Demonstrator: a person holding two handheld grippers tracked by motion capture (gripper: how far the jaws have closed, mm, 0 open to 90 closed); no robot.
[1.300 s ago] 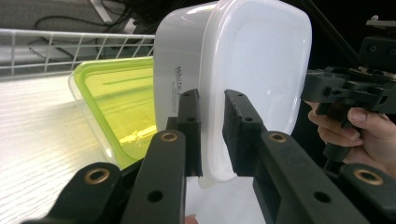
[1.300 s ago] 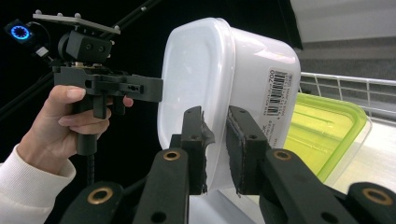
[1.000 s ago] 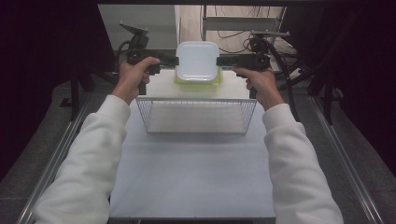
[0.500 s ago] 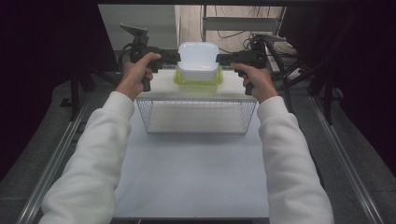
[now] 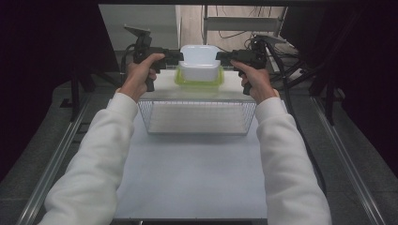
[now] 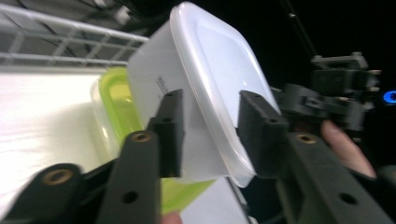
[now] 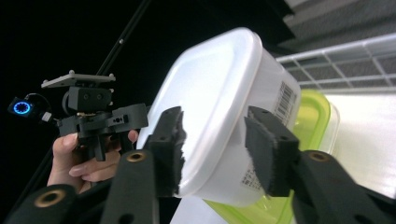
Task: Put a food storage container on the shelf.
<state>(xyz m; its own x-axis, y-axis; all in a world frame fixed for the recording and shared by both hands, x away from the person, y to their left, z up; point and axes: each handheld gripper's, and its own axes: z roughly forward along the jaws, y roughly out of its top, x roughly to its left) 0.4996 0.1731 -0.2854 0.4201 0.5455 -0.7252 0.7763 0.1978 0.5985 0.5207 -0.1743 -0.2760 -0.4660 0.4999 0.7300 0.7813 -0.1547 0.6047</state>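
Left tool [image 5: 176,56] and right tool [image 5: 220,58] each pinching white lidded container [image 5: 201,63], top centre, over lime-lidded container [image 5: 199,79]; wire basket [image 5: 197,117] below.

You've tipped the white container [image 5: 201,62] since a second ago. Back then its lid faced pretty much straight up at the high camera; now you see a narrower slice of the top, like the lid has swung toward the far side. It also sits a bit farther from you over the green-lidded container [image 5: 199,80]. Your left gripper [image 5: 174,56] and right gripper [image 5: 224,57] moved with it, a touch farther out, and your hands rotated along, with both sets of jaws staying clamped on its left and right edges.
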